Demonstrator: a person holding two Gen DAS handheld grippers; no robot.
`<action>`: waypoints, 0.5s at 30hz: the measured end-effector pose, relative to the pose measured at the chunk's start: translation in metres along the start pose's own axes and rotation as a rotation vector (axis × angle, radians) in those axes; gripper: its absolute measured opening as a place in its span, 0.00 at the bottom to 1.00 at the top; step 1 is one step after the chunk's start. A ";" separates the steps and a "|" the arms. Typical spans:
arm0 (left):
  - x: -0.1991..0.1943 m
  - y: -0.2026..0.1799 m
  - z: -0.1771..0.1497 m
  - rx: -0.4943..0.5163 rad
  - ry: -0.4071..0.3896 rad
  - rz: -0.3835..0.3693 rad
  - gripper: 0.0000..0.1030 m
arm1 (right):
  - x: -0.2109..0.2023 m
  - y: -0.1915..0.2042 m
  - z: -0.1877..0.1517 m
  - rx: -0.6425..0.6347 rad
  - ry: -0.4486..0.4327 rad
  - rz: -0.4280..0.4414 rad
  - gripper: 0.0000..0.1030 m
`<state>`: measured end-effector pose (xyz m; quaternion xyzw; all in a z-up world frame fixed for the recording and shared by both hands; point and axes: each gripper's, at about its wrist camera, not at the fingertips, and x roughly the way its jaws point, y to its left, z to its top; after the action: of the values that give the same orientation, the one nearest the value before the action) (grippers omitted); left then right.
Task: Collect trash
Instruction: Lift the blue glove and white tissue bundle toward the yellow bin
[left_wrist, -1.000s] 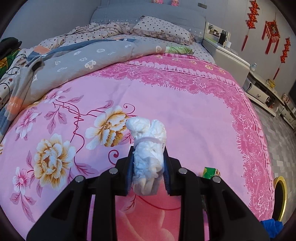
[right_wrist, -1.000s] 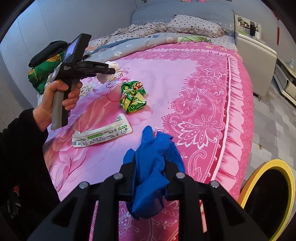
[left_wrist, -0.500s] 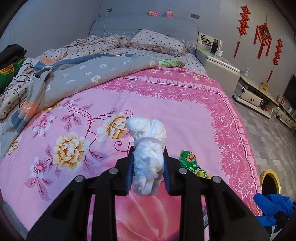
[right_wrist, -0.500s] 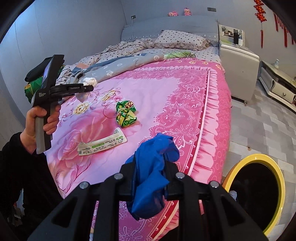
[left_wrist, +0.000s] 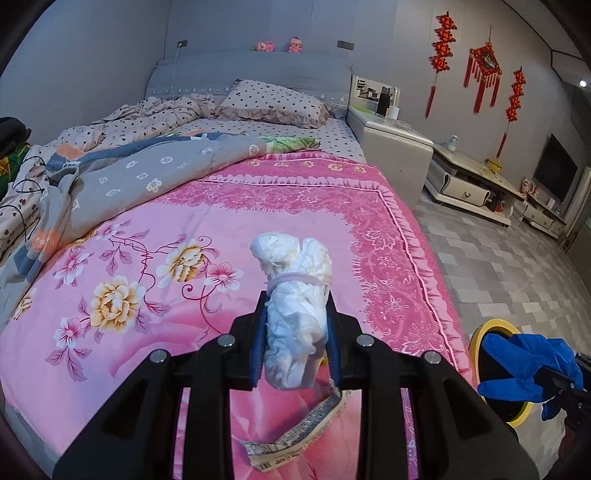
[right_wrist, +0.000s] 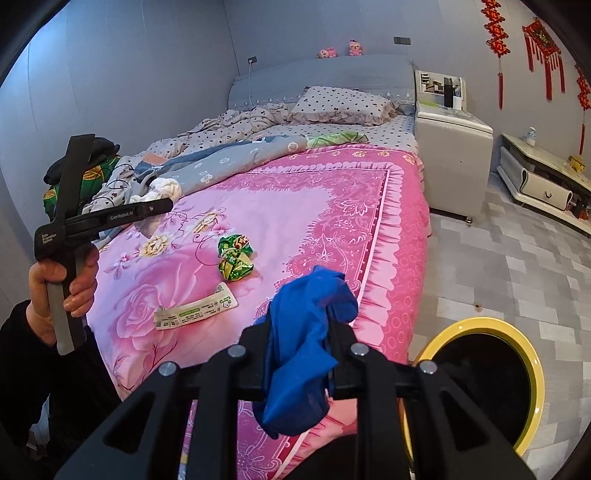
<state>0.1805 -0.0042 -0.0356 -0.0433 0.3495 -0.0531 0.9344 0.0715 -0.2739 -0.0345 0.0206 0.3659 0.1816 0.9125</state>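
Both tools pinch soft, light trash near the bin (right_wrist: 532, 373): left tool (left_wrist: 295, 343) squeezing a tissue wad (left_wrist: 295, 321), right tool (right_wrist: 301, 363) a limp glove (right_wrist: 303, 354).

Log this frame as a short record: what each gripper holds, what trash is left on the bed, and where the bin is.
left gripper: jaws shut on the white tissue wad, held above the bed
right gripper: jaws shut on the blue glove
left on bed: green foil wrapper; white label strip
surface: pink floral bedspread
bin: yellow-rimmed bin on the floor beside the bed's foot corner, open
person: hand gripping the left gripper's handle, dark sleeve
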 end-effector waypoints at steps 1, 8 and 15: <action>-0.002 -0.006 0.000 0.005 -0.001 -0.008 0.25 | -0.004 -0.003 0.001 0.005 -0.008 -0.006 0.18; -0.013 -0.055 -0.002 0.048 -0.007 -0.056 0.25 | -0.020 -0.024 0.003 0.042 -0.042 -0.043 0.18; -0.025 -0.105 -0.005 0.115 -0.033 -0.103 0.25 | -0.037 -0.051 0.004 0.089 -0.071 -0.084 0.19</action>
<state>0.1516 -0.1050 -0.0106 -0.0085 0.3276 -0.1203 0.9371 0.0660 -0.3339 -0.0160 0.0520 0.3415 0.1259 0.9300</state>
